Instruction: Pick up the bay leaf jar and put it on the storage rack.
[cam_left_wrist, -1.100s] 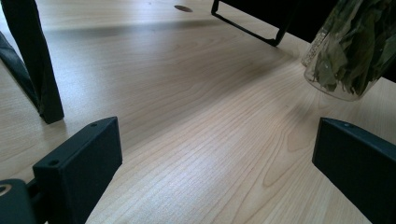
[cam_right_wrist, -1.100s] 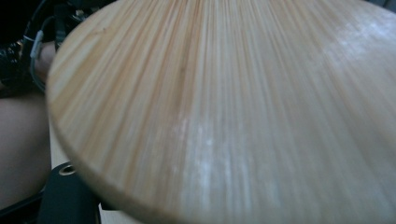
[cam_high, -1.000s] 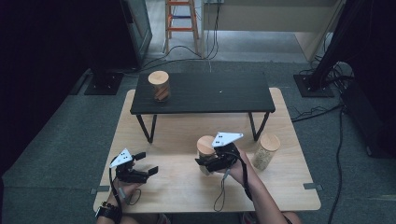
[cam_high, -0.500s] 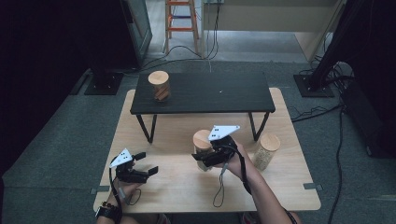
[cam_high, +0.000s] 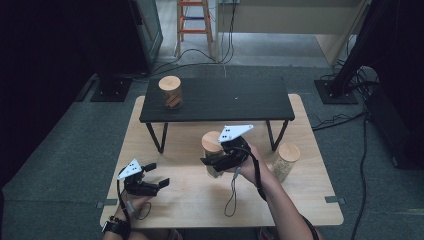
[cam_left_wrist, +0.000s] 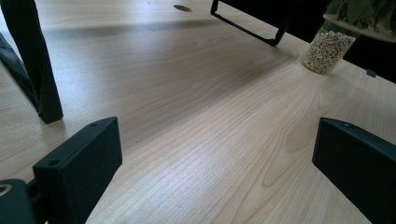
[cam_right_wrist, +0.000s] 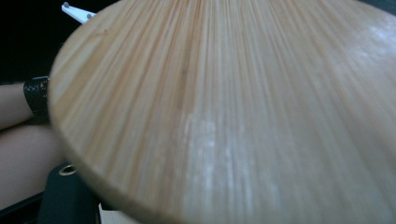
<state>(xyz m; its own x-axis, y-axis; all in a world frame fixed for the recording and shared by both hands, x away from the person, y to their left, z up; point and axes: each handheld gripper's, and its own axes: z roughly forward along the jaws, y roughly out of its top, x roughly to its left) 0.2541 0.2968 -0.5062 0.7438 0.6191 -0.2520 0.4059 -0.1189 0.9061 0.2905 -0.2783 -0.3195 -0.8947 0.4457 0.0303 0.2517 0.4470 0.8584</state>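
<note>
Nearest the lower edge of the high view: left gripper (cam_high: 157, 176) low over the pale wooden table (cam_high: 310, 200), jaws spread wide, nothing between them, bare wood grain beneath in the left gripper view. A little farther in, toward the table's middle: right gripper (cam_high: 212, 161) pinched shut on a wooden-lidded jar (cam_high: 212, 150), held clear of the tabletop, just in front of the black raised shelf (cam_high: 235, 100); round wooden lid (cam_right_wrist: 233, 112) close against the lens in the right gripper view, blurred, with a forearm and a black wristband (cam_right_wrist: 36, 95) at the left edge. To the right, near the held jar but apart from it: second lidded jar (cam_high: 286, 161) standing on the table, pale grains inside, seen also in the left gripper view (cam_left_wrist: 327, 49). Farther back, on the shelf's left end: third jar (cam_high: 170, 91) upright. Beyond, on grey floor: cables and an orange stepladder (cam_high: 194, 20).
</note>
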